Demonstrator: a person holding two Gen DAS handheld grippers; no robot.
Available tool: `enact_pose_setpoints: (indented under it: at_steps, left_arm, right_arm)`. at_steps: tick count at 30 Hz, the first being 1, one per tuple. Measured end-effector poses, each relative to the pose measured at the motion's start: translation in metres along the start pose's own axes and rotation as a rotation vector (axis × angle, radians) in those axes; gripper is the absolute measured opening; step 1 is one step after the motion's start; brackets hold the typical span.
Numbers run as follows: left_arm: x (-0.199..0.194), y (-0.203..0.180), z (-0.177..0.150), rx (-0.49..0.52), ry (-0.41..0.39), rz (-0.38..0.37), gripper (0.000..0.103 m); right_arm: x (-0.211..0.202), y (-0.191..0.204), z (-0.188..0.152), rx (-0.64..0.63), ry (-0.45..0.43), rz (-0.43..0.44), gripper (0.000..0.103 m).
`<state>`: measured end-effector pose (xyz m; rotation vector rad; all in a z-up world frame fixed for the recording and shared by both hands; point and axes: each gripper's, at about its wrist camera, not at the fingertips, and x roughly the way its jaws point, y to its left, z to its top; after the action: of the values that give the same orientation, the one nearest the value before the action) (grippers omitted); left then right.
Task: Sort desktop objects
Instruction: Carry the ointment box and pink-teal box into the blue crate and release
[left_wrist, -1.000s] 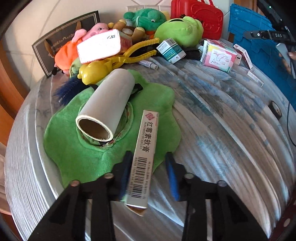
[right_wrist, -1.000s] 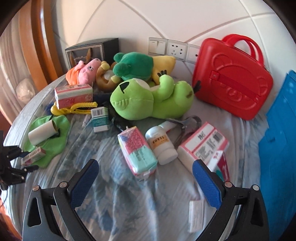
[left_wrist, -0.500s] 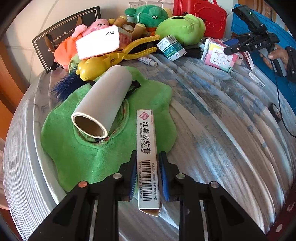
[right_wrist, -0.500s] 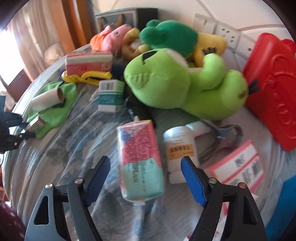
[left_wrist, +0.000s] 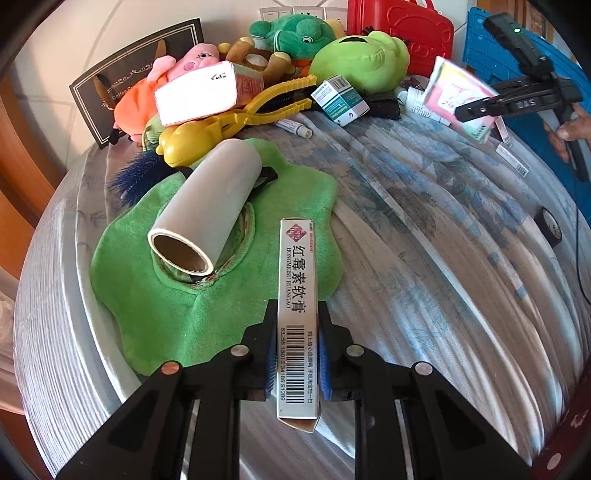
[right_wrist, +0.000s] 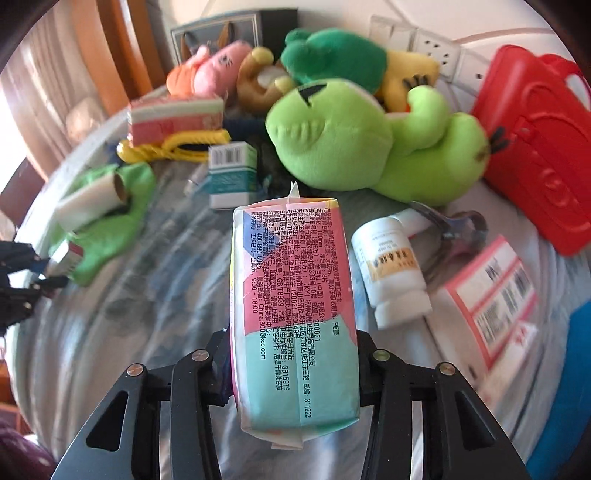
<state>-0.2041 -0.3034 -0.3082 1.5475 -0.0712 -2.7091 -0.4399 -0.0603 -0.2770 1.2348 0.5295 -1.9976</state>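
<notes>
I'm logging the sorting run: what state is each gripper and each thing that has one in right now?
left gripper: shut on the ointment box.
right gripper: jaws just closing, pads pressing the soft pink-and-teal pack.
paper roll: lying on its side on the green cloth.
white bottle: lying down, capped.
red case: closed.

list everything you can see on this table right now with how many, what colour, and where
ointment box: 1, silver-white, in left tool
soft pack: 1, pink and teal, in right tool
paper roll: 1, white, on green cloth
green cloth: 1, near table edge
plush toys: several, green, pink, orange, brown, at back
yellow tongs: 1, by plush toys
teal box: 1, centre
white bottle: 1, lying right of pack
red case: 1, back right
left tool: closed on ointment box
right tool: jaws just closing, gripping soft pack
</notes>
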Motion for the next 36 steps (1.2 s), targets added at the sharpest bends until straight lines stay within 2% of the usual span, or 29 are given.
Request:
enact_pose_setpoints:
  at_steps: [7, 13, 16, 21, 26, 30, 36]
  left_arm:
    - [-0.043, -0.021, 0.023, -0.011, -0.081, 0.059, 0.018]
    - [-0.102, -0.074, 0.077, 0.093, -0.233, 0.081, 0.018]
    - [-0.133, -0.114, 0.114, 0.169, -0.331, 0.051, 0.018]
    - [-0.182, -0.192, 0.169, 0.289, -0.483, -0.041, 0.018]
    - [-0.23, -0.279, 0.216, 0.343, -0.593, -0.144, 0.018]
    - [-0.255, -0.349, 0.246, 0.37, -0.661, -0.175, 0.018]
    - [-0.271, -0.454, 0.286, 0.407, -0.688, -0.255, 0.018]
  right_arm:
    - [-0.071, 0.006, -0.014, 0.101, -0.113, -0.011, 0.044]
    - [-0.156, 0.014, -0.036, 0.17, -0.254, -0.039, 0.044]
    - [-0.208, 0.014, -0.056, 0.223, -0.339, -0.075, 0.044]
    - [-0.294, 0.009, -0.093, 0.307, -0.46, -0.173, 0.044]
    - [-0.374, -0.016, -0.135, 0.372, -0.553, -0.278, 0.044]
    - [-0.436, -0.051, -0.174, 0.407, -0.605, -0.398, 0.044]
    - [-0.488, -0.117, -0.224, 0.455, -0.605, -0.482, 0.044]
